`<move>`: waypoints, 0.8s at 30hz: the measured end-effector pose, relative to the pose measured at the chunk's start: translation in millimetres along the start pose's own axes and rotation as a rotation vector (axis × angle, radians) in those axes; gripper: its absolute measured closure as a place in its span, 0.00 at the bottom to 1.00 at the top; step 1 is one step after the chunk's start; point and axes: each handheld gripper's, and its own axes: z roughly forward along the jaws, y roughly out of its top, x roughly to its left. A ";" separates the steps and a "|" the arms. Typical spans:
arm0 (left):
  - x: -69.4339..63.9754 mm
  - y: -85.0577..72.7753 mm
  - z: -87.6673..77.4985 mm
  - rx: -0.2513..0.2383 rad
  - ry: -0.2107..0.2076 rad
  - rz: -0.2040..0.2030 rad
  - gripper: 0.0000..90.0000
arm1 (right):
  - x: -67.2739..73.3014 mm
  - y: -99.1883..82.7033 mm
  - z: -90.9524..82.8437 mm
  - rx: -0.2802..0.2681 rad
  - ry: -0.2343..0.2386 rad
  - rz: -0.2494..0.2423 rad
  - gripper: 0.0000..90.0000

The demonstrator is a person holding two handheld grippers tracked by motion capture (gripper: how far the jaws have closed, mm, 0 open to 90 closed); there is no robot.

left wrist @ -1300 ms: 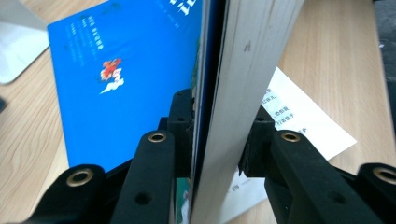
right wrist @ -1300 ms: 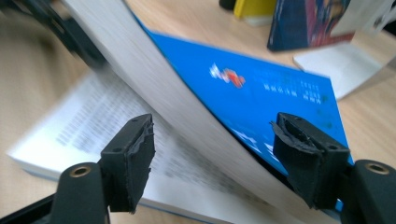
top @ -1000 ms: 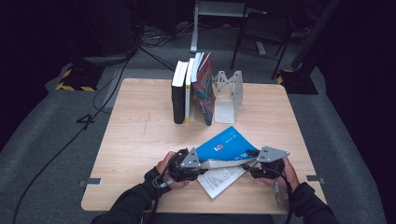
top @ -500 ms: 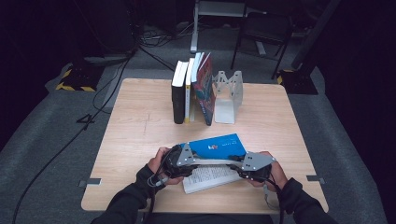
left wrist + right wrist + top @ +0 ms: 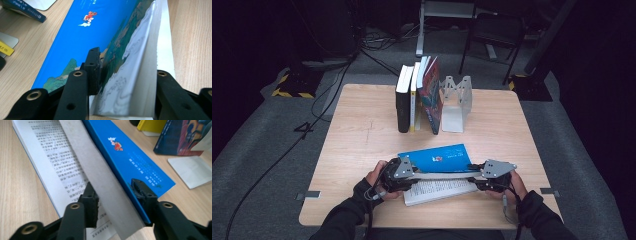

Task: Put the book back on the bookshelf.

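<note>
Gathering the half-open blue book (image 5: 437, 159) shut, by the look of it, at the near middle of the table (image 5: 362, 125), well apart from the far row of books (image 5: 417, 95); left tongs (image 5: 414, 172) at its left end, right tongs (image 5: 474, 175) at its right.

Along the left tongs (image 5: 125, 75): pinching cover and page block, just closed further.

Along the right tongs (image 5: 116, 192): pinching the raised half, just eased wider, printed pages flat on the table.

Next, probably: pressing both halves together, then lifting evenly toward the row.

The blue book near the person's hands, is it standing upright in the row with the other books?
No, the blue book lies open on the table between the two grippers, apart from the upright books.
</note>
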 end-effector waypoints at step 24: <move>11.0 -5.4 -11.7 0.012 0.020 0.025 0.66 | 26.0 34.0 -3.2 -0.003 0.020 -0.110 0.80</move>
